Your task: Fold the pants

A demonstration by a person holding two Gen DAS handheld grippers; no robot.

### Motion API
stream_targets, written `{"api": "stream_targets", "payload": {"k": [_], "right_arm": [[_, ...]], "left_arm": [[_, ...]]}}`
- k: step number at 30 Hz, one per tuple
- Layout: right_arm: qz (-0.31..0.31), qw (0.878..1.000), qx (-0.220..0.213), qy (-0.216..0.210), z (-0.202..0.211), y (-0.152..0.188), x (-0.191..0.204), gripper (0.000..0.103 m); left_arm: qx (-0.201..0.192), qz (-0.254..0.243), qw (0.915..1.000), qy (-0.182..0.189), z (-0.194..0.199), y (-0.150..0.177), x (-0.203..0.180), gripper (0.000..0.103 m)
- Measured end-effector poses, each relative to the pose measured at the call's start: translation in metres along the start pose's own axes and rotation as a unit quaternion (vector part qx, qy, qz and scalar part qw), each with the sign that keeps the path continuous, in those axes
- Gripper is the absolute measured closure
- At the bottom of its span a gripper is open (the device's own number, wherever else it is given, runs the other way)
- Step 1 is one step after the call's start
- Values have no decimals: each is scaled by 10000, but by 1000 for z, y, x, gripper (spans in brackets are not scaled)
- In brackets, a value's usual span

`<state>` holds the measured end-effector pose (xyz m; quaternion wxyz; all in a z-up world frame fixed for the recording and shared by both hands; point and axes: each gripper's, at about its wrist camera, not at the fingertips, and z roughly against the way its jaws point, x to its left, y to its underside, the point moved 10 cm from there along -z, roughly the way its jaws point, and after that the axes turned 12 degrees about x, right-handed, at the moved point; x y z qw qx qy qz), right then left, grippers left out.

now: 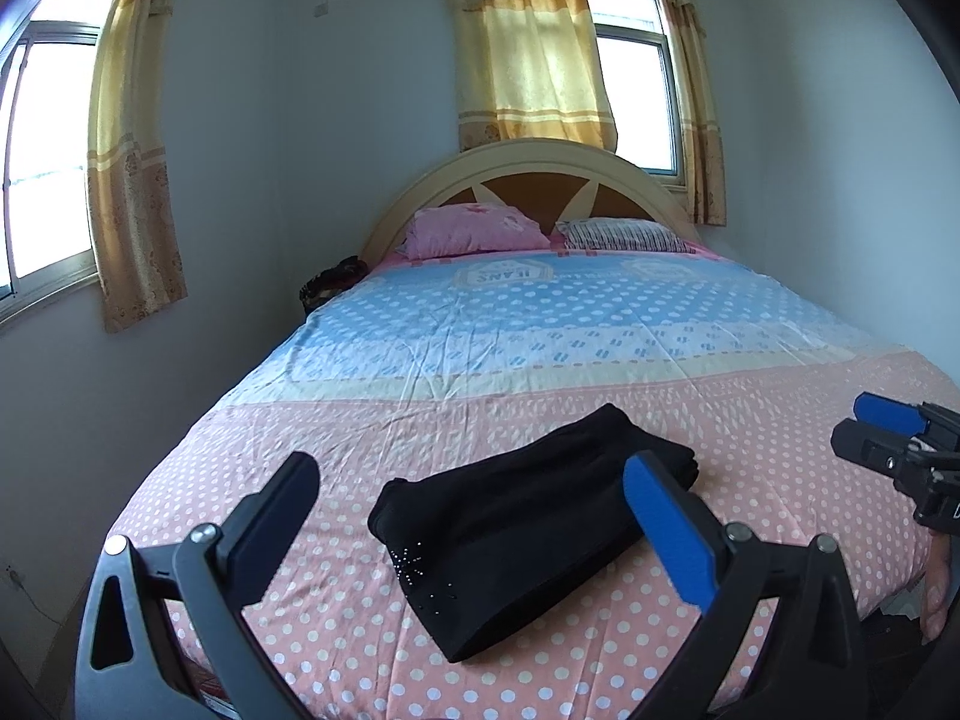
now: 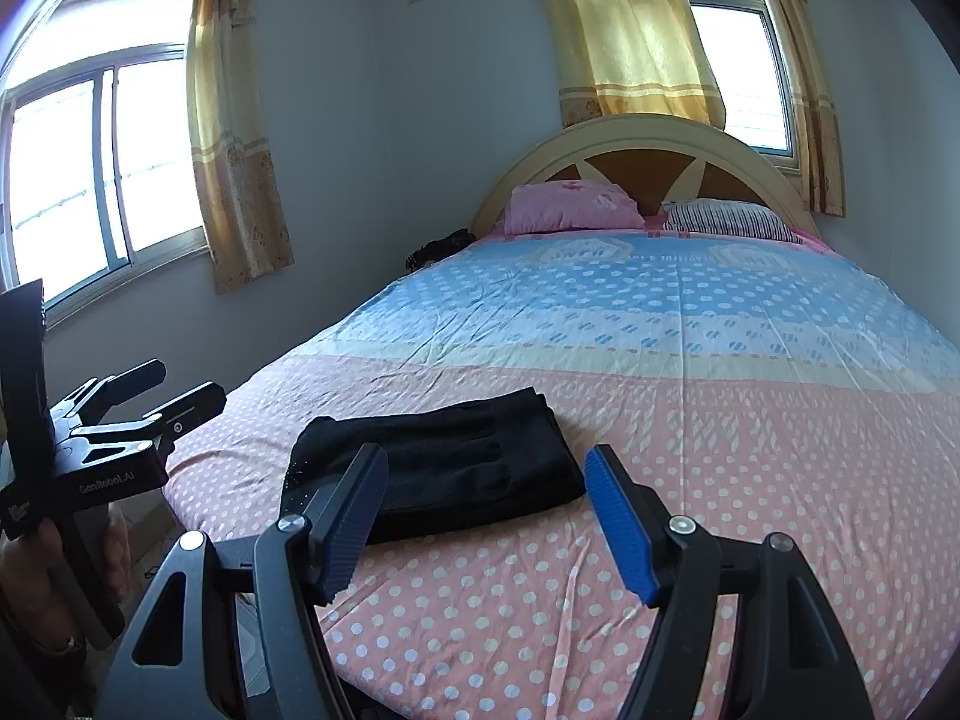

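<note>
Daylight pours through two windows (image 2: 102, 174), which are blown out to white. The curtains (image 1: 528, 54) glow yellow. Both fisheye views bend the walls and darken at the corners. The bed (image 1: 540, 324) is evenly lit and sharp, with soft shadows.

— What's on the bed (image 1: 540, 360)?
— Folded black pants (image 1: 516, 534) at lower centre of the frame, lying flat on the pink dotted part of the sheet.
— Anything else?
— Two pillows by the headboard, upper centre: a pink one (image 1: 474, 231) and a striped one (image 1: 624, 235), side by side.
</note>
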<state>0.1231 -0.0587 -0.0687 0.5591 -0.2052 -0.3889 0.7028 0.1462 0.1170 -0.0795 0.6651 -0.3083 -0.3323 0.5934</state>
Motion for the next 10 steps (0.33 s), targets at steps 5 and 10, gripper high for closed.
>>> {"api": "stream_targets", "payload": {"k": [5, 10], "right_arm": [[23, 10000, 55, 2, -3, 4, 2, 34], [19, 10000, 83, 4, -4, 8, 1, 34]], "left_arm": [[-27, 62, 10000, -61, -1, 2, 4, 0], [-53, 34, 10000, -49, -1, 4, 3, 0]]}}
